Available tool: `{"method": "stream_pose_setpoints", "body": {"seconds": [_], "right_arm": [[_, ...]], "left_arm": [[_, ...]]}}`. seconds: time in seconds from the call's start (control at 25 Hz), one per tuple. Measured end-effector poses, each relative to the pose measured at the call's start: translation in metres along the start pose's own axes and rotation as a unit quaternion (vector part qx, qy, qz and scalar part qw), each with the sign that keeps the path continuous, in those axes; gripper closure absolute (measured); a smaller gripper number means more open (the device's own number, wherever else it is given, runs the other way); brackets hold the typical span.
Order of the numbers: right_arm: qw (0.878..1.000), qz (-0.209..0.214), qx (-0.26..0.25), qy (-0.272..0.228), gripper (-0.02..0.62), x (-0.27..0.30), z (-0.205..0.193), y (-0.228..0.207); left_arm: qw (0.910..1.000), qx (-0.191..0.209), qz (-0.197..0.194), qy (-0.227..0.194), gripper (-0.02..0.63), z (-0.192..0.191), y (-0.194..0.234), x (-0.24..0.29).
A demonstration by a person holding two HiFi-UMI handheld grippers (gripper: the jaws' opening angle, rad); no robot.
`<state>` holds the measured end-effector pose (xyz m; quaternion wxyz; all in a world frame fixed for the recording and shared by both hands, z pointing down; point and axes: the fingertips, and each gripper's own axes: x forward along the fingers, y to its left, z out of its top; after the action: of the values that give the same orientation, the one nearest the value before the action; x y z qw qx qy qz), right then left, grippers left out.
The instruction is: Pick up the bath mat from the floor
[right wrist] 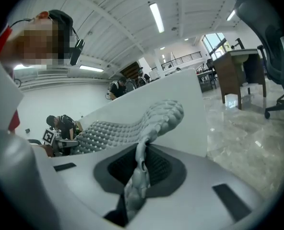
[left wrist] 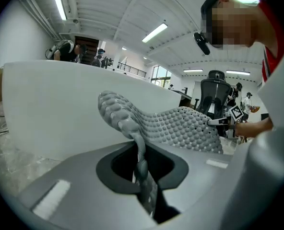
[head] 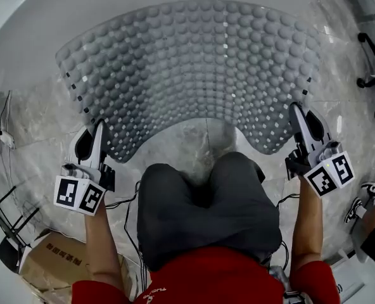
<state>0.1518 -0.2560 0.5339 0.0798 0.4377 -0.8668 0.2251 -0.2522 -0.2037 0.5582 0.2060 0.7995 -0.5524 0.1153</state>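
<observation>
The grey bath mat [head: 194, 68], covered in round bumps, hangs spread out between my two grippers above the marble floor [head: 197, 141]. My left gripper [head: 99, 130] is shut on its near left corner, and in the left gripper view the mat's edge [left wrist: 141, 164] is pinched between the jaws. My right gripper [head: 297, 114] is shut on the near right corner, where the right gripper view shows the mat [right wrist: 156, 116] bunched up past the closed jaws [right wrist: 138, 171]. The mat's far edge arches toward a white curved wall [head: 80, 11].
The person's dark-trousered knees [head: 206, 201] are below the mat. A cardboard box [head: 51, 261] and a black wire frame [head: 0, 233] lie at lower left. An office chair base [head: 374, 75] stands at right, with a shoe [head: 365, 201] below it. Cables [head: 4, 138] trail at left.
</observation>
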Motion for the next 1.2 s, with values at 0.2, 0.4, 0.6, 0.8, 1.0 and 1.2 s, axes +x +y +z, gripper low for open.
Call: {"method": "stream_pose_setpoints", "body": {"seconds": [0.2,0.4,0.6,0.8,1.0,1.2], "right_arm": [[1.0,0.004,-0.01,-0.013,0.556,-0.014,0.05,0.026],[1.0,0.007,0.01,-0.011,0.557,-0.011,0.05,0.026],[0.999,0.02,0.029,-0.026,0.557,-0.007,0.039,0.009],[0.998,0.024,0.045,-0.046,0.557,-0.012,0.038,0.002],[0.999,0.016,0.023,-0.042,0.557,-0.007,0.038,0.02],[0.999,0.003,0.003,-0.051,0.555,-0.012,0.052,0.026]], "left_arm": [[0.9998,0.013,0.008,-0.013,0.568,0.047,-0.004,-0.03],[0.9998,0.007,0.014,-0.007,0.568,0.054,-0.008,-0.033],[0.9994,0.024,0.024,-0.003,0.568,0.058,-0.022,-0.025],[0.9989,0.035,0.028,-0.011,0.568,0.068,-0.03,-0.026],[0.9992,0.015,0.016,-0.034,0.568,0.052,-0.012,-0.03],[0.9975,-0.013,-0.001,-0.069,0.568,0.043,-0.007,-0.023]]}}
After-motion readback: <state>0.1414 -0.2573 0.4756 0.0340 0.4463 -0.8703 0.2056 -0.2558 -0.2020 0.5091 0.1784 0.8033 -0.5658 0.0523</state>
